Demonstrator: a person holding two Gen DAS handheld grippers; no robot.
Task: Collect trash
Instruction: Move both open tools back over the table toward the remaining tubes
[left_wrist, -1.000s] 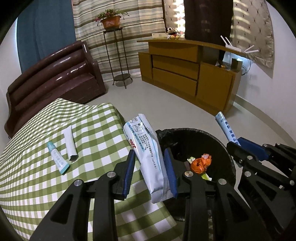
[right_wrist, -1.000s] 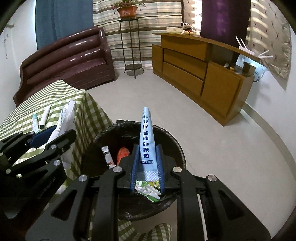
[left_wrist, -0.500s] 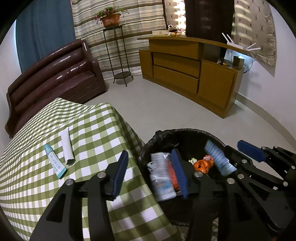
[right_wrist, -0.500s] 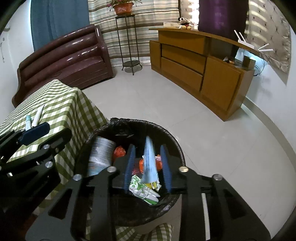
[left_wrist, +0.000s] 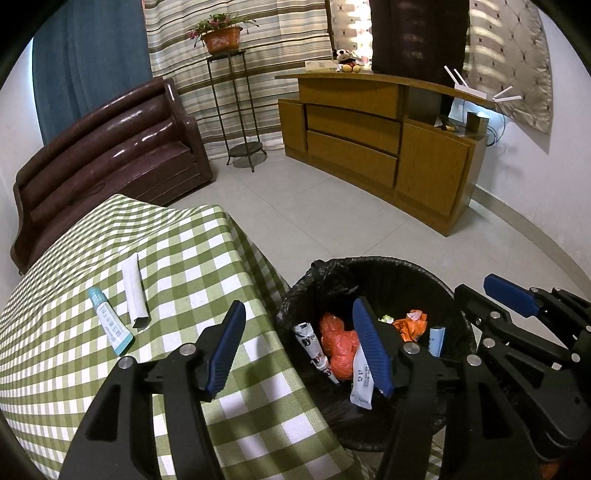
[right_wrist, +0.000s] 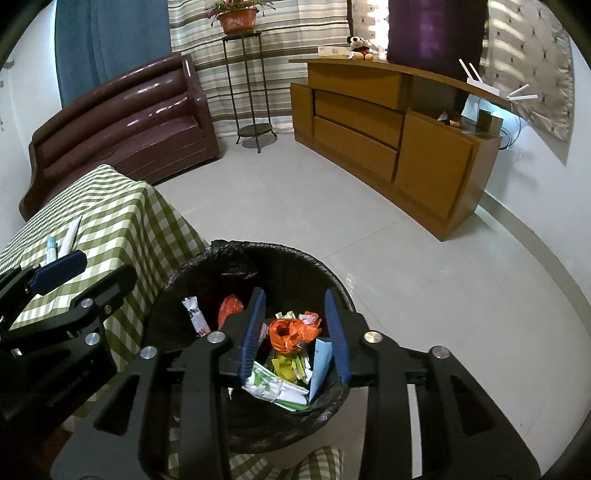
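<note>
Beside the trash bin (left_wrist: 373, 264), two tubes (left_wrist: 122, 306) lie on the checked table (left_wrist: 177, 258).

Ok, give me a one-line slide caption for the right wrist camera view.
Right gripper, jaws just opened and empty, poised over the black-lined trash bin of wrappers beside the checked table.

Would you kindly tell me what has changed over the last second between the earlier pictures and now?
Both grippers let go. The left gripper has just been opening and dropped its white packet into the black bin; the right gripper has just been opening and released its blue sachet there too. Nothing is between either pair of jaws. The two tubes on the checked table stayed put.
</note>
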